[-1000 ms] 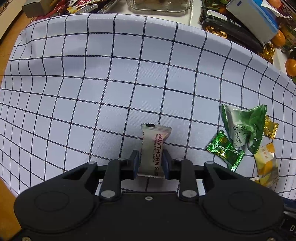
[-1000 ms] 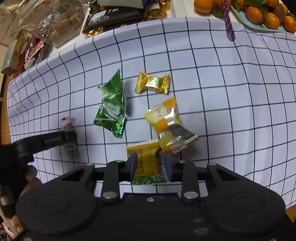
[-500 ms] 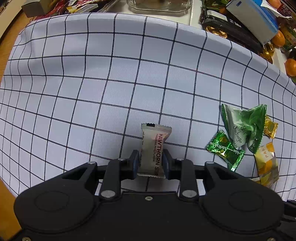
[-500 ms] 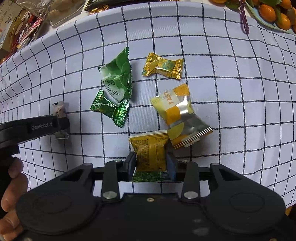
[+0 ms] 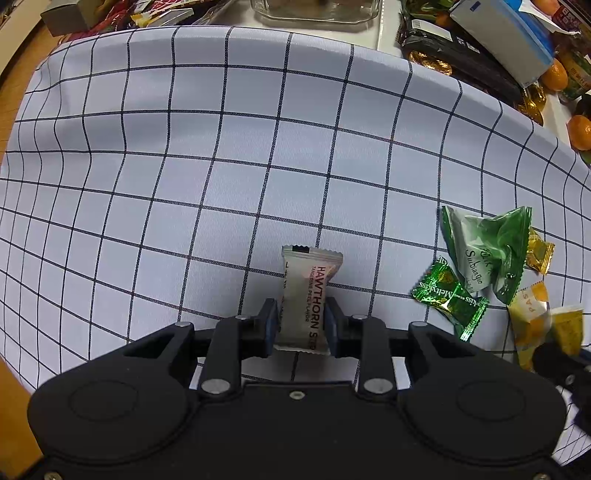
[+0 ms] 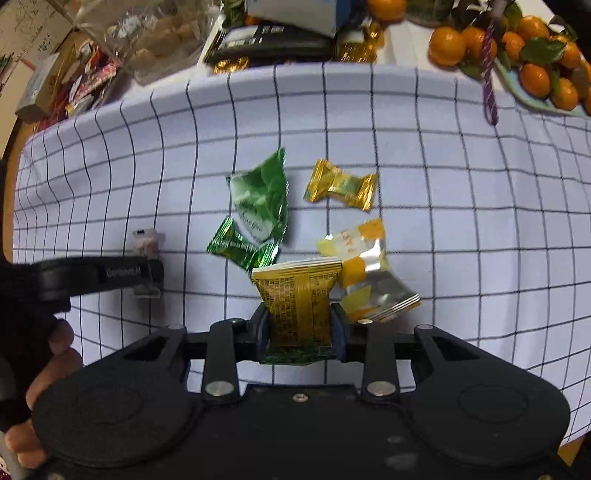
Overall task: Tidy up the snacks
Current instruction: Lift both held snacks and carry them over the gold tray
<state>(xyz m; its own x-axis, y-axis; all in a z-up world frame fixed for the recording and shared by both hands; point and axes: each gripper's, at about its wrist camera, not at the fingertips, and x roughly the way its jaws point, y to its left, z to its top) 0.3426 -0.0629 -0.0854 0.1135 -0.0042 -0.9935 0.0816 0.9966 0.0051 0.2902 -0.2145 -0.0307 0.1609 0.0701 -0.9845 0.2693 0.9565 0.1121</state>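
Note:
My left gripper (image 5: 301, 317) points down at the checked cloth (image 5: 221, 147) and is shut on a white Hawthorn strip packet (image 5: 312, 280), held upright. The right wrist view shows the same packet (image 6: 146, 240) at the left. My right gripper (image 6: 299, 321) has a yellow snack packet (image 6: 297, 291) between its pads, which press on it as the jaws are closing. Just beyond it lie a yellow-and-silver packet (image 6: 365, 273), a large green packet (image 6: 260, 199), a small green candy (image 6: 240, 247) and a gold candy (image 6: 341, 184).
Along the far edge of the cloth stand a clear container (image 5: 317, 9), black packages (image 5: 461, 55), a blue-and-white box (image 5: 506, 33) and a plate of oranges (image 6: 535, 74). A person's hand (image 6: 55, 362) holds the left gripper.
The right gripper has shifted a little over the cloth with the yellow packet, which now sticks out further past its fingers. The left gripper and its Hawthorn packet have not moved.

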